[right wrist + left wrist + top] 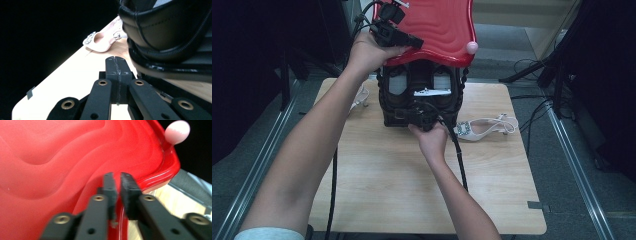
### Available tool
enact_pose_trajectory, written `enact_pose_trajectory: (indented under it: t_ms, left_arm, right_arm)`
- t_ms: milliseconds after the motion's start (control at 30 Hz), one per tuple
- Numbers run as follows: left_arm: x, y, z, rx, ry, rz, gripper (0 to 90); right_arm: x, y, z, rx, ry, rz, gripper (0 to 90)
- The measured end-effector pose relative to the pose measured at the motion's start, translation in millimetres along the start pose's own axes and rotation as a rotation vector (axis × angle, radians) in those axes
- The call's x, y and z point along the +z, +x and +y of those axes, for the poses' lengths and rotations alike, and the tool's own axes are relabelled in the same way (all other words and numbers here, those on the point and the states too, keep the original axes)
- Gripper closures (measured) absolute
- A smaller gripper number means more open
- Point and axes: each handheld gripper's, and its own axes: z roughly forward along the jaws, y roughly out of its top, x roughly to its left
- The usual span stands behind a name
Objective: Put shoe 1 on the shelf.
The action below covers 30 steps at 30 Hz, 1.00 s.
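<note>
At the far middle of the table [387, 200] stands a black case [422, 97], and everything I handle is best placed against it. Its red lid [437, 30] is raised above the case body, tilted back from me, with a pale pink knob [472, 47] at the lid's right corner. Inside the open case I see two light compartments side by side, but I cannot tell what they hold.

My left gripper [412, 42] sits at the lid's lower left edge, above the case's left corner. In the left gripper view, its jaws stand slightly apart with the thin red rim of the lid [75, 170] running down between them; the pads [110, 185] look just off the rim, so I read it as a loosened hold rather than a firm clamp. The knob [177, 131] shows at the lid's upper corner there.

My right gripper [419, 119] is at the front foot of the case, low against its base. In the right gripper view its jaws are pressed together with nothing between them, just beside the case's black stitched edge [162, 32].

A pale slingback shoe [484, 127] with a jewelled buckle lies on the table right of the case; a second pale shoe [361, 97] peeks out on the left, partly behind my forearm.
</note>
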Motion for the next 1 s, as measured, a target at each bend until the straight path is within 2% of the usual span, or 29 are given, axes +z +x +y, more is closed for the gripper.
enact_pose_trajectory:
  t_ms: [33,100,167,233,300,367,467,633,833,1000]
  left_arm:
    - [-0.7,-1.6,0.4,-0.009,0.017,0.001,68.5]
    - [-4.5,-8.3,0.6,0.014,0.047,0.025,63.1]
    - [-10.4,-14.5,-0.1,0.016,0.046,0.011,58.1]
    - [-17.8,-20.9,-2.7,0.031,0.038,0.009,55.1]
    - [-23.7,-25.8,-7.1,0.036,0.043,0.000,52.0]
    - [-27.5,-30.1,-13.1,0.044,0.053,0.004,49.3]
    - [-34.8,-37.7,-27.3,0.071,0.062,-0.005,46.9]
    - [-46.8,-43.1,-51.8,0.076,0.047,-0.030,43.7]
    - [-51.7,-44.4,-84.1,0.048,0.037,-0.053,42.5]
    - [-49.9,-47.9,-111.1,0.057,0.049,-0.046,41.9]
  right_arm:
    - [-4.1,0.7,-2.1,-0.006,-0.010,0.005,90.0]
    - [-15.7,3.9,-7.3,-0.031,-0.043,0.001,90.0]
    - [-22.1,4.7,-10.3,-0.035,-0.032,0.011,90.0]
    - [-29.4,6.3,-14.6,-0.062,-0.027,0.003,89.5]
    - [-36.6,8.0,-19.5,-0.089,-0.046,-0.007,86.1]
    - [-44.8,8.7,-24.9,-0.103,-0.051,0.004,80.9]
    - [-54.8,6.2,-33.1,-0.109,-0.064,0.036,74.1]
    - [-69.6,1.5,-47.8,-0.100,-0.056,0.057,66.7]
    - [-85.7,1.0,-67.5,-0.125,-0.011,0.028,59.8]
    - [-92.8,-1.3,-83.4,-0.122,0.022,0.025,55.8]
